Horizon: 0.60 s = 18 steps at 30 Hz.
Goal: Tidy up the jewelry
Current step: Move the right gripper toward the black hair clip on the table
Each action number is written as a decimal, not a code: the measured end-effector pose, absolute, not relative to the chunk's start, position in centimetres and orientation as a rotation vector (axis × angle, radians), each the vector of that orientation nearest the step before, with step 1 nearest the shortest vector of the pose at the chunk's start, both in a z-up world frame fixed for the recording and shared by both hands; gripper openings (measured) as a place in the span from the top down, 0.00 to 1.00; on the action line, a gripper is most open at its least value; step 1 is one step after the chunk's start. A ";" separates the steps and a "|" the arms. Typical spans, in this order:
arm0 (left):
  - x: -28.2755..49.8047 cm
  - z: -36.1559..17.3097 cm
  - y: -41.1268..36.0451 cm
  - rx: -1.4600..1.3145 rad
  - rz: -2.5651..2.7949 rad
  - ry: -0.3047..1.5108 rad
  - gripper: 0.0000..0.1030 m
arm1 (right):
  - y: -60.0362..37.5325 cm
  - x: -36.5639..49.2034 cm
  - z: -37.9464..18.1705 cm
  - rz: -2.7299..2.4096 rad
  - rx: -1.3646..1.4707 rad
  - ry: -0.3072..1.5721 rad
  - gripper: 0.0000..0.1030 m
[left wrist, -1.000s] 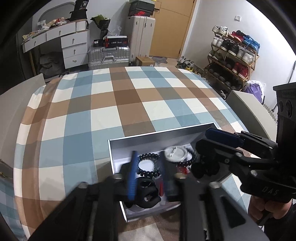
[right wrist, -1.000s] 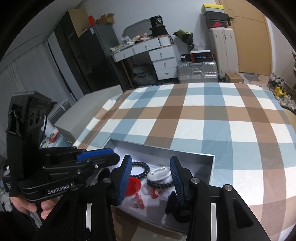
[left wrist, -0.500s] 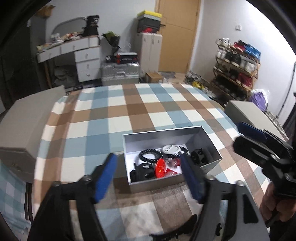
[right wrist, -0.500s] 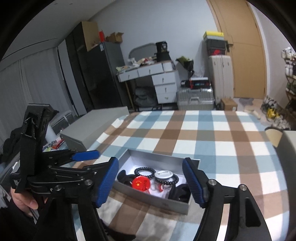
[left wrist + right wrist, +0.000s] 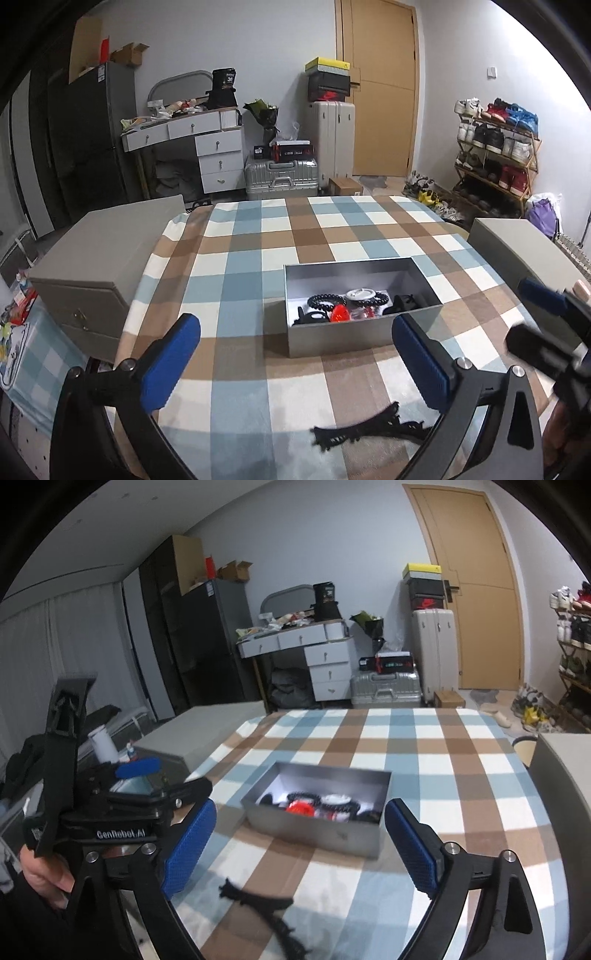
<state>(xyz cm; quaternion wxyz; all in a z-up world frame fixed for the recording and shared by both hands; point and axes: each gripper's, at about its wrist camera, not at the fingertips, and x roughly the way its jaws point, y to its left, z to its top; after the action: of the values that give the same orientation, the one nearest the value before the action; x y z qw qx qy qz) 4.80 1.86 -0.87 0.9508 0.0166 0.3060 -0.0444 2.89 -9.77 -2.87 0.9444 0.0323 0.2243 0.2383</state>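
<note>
An open grey box [image 5: 362,338] sits on the checked tablecloth [image 5: 258,258]. Inside it lie black bead bracelets [image 5: 327,300], a white round piece [image 5: 360,294], a red clip [image 5: 340,314] and a black claw clip [image 5: 406,302]. A black hair clip [image 5: 358,428] lies on the cloth in front of the box. My left gripper [image 5: 295,365] hovers short of the box, its jaws opening with nothing between them. My right gripper [image 5: 299,849] also hovers back from the box [image 5: 317,830], its jaws opening and empty, with the hair clip [image 5: 266,901] below it.
Grey cabinets flank the table, one on the left [image 5: 103,251] and one on the right [image 5: 524,247]. Each gripper shows in the other's view: the right gripper [image 5: 532,317] and the left gripper [image 5: 166,775]. A desk, suitcases and a shoe rack stand beyond the table.
Both grippers have drawn back from over the box and risen a little. Their jaws have spread from narrow to wide. The black hair clip on the cloth has come into view.
</note>
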 end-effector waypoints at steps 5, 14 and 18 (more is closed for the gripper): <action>3.0 -1.8 2.7 -0.003 -0.056 0.601 0.02 | -9.6 1.5 -4.8 0.489 0.042 0.505 0.10; 0.6 -6.5 4.3 -0.049 -0.036 0.678 0.02 | -8.4 1.2 -11.1 0.539 0.001 0.716 0.11; 0.2 -7.3 5.2 -0.076 -0.032 0.715 0.02 | -7.6 1.2 -12.6 0.525 -0.046 0.739 0.22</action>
<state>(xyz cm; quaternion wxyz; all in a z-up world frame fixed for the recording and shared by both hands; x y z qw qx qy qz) 0.23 5.19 -7.25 0.9359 -0.0370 0.3500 -0.0157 1.20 -7.56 -12.59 0.8987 -0.0221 0.3570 0.2537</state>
